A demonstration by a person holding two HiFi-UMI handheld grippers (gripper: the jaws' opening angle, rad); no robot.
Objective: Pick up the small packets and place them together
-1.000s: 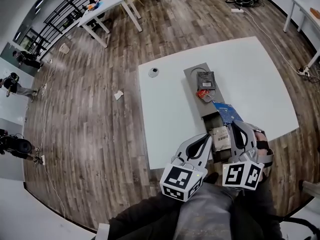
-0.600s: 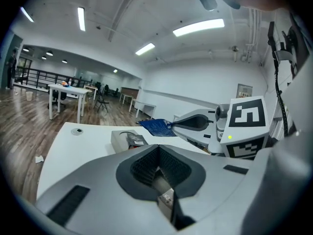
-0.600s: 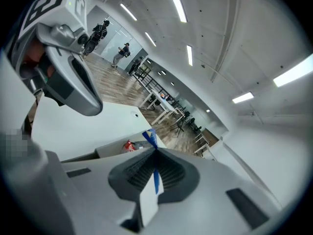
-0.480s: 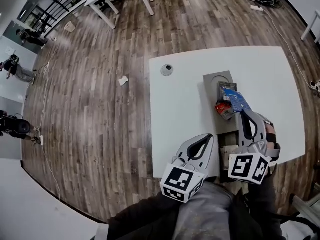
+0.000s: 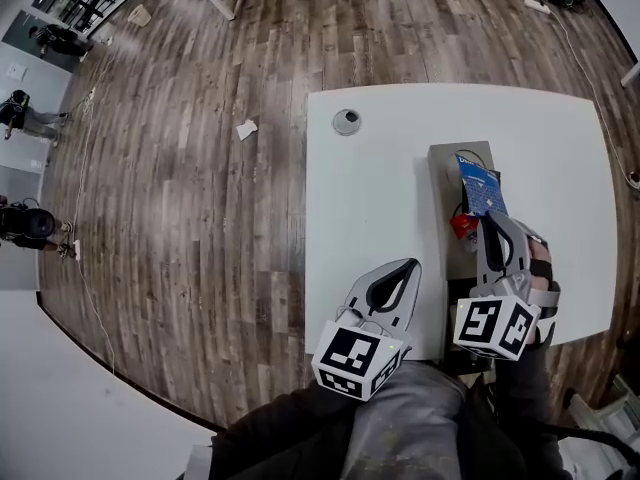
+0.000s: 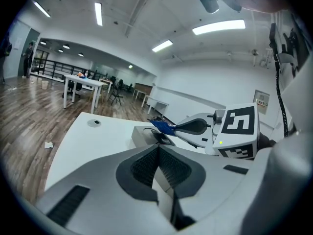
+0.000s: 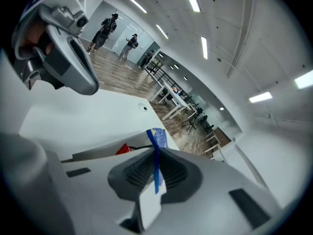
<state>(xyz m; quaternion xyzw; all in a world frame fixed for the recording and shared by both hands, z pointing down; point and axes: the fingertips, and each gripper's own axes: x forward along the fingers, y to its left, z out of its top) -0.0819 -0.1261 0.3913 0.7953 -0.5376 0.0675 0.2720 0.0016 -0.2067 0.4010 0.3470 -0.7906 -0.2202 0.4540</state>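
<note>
My right gripper [image 7: 155, 153] is clamped on a blue packet [image 7: 157, 137]. The packet stands edge-on between the jaws, with most of its body sticking out past my tips. It hangs over the grey tray [image 5: 447, 163] on the white table [image 5: 370, 198], just above a red packet [image 5: 461, 226] that lies in the tray. My left gripper [image 6: 157, 148] has its jaws pressed together with nothing in them, and it hovers over the table's near edge, beside the right one.

The step in hand, as I judge it, is to set the blue packet down with the red one. My worry is the grip. I have only a thin strip of the wrapper (it looks slick and floppy), so a quick tilt could let it slide out or fold over before it sits where I want it. Letting go too high could be as bad, since a light packet may flutter and land on the bare table instead of in the tray. If I come down too low, my tips could nudge the red packet aside and split the pile.

My two grippers are close together, so a careless sweep of the left one could knock the right one or the tray. I cannot tell from here what else lies in the tray under my right gripper, so I would lower slowly.
</note>
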